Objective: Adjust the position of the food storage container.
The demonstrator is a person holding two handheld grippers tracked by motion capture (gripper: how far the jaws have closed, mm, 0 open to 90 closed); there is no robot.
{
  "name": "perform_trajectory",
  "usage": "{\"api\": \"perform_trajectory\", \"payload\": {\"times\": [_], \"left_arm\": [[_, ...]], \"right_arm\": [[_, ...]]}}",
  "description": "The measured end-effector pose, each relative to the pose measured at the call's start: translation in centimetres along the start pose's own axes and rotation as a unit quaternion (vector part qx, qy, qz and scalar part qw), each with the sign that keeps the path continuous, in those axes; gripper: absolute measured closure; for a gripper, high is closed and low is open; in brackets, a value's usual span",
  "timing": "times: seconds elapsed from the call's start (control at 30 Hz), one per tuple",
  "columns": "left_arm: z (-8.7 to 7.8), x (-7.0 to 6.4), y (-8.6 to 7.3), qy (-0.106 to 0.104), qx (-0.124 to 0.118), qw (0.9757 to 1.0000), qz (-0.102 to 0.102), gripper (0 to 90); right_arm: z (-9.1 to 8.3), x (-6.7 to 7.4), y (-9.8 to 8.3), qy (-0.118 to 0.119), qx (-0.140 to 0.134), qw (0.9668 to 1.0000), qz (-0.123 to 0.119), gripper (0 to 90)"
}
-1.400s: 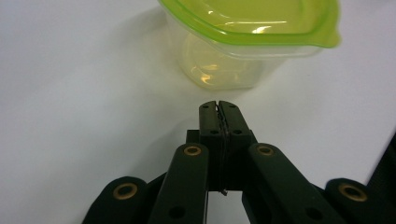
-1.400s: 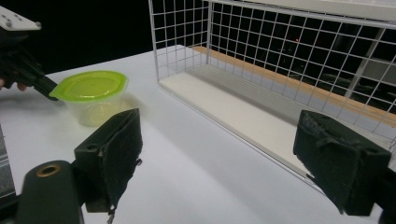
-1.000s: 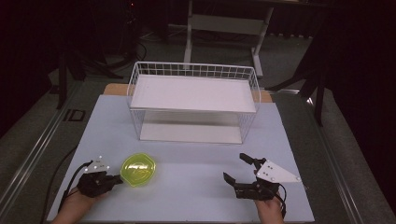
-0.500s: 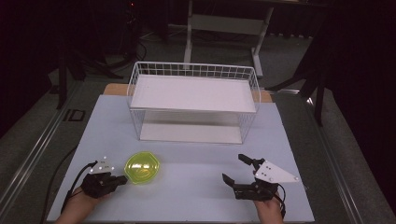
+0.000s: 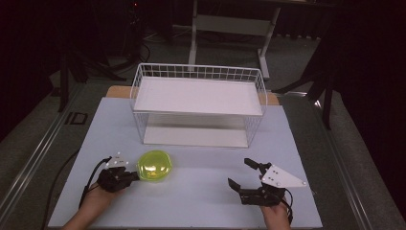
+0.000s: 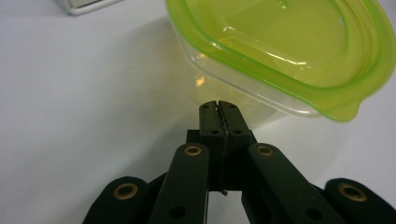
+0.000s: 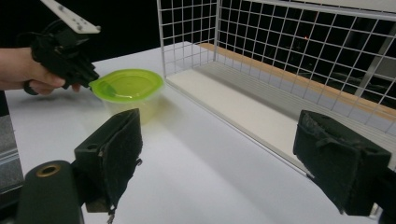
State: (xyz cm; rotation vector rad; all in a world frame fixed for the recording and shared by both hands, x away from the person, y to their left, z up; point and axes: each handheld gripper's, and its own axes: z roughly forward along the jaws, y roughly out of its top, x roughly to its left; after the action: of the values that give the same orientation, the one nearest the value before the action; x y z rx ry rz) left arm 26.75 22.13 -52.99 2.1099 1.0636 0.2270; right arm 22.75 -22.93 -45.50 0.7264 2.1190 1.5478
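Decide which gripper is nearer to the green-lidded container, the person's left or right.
Left. The left gripper, jaws shut, sits right at the container on its near-left side. The right gripper, jaws open, is well off to the container's right on the table.

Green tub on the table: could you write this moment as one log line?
left gripper: shut, tips at green tub | right gripper: open, holds nothing | wire rack: behind the tub

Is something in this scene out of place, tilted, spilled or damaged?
Nothing stands out. The green-lidded container sits upright on the white table, lid on, nothing spilled. The left claw is shut with its tips at the container's wall. The wire basket stands straight and looks intact.
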Motion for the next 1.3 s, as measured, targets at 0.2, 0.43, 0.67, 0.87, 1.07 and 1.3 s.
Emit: {"api": "perform_trajectory", "payload": {"times": [0.2, 0.43, 0.67, 0.87, 1.07, 1.3], "left_arm": [[1.1, -0.1, 0.9, 0.000, 0.006, 1.0000, -0.001, 90.0], [0.3, 0.2, 0.8, -0.006, -0.015, 0.9997, -0.019, 90.0], [2.0, 0.0, 2.1, -0.022, -0.014, 0.9995, -0.015, 90.0], [3.8, -0.6, 3.6, -0.030, -0.008, 0.9995, -0.009, 90.0], [5.0, -1.7, 4.8, -0.047, -0.007, 0.9989, 0.006, 90.0], [7.1, -3.0, 6.6, -0.063, -0.004, 0.9979, 0.013, 90.0]], "right_arm": [[0.0, 0.1, 0.0, 0.002, 0.001, 1.0000, -0.001, 15.5], [0.2, 0.3, -0.1, 0.006, 0.003, 1.0000, -0.004, 15.5], [0.3, 0.2, -0.3, 0.007, 0.007, 0.9999, -0.004, 15.5], [0.2, 0.0, -0.4, 0.007, 0.007, 1.0000, 0.002, 15.4], [0.3, 0.0, -0.4, 0.009, 0.009, 0.9999, -0.001, 15.5], [0.2, -0.2, -0.5, 0.008, 0.008, 0.9999, 0.001, 15.4]]}}
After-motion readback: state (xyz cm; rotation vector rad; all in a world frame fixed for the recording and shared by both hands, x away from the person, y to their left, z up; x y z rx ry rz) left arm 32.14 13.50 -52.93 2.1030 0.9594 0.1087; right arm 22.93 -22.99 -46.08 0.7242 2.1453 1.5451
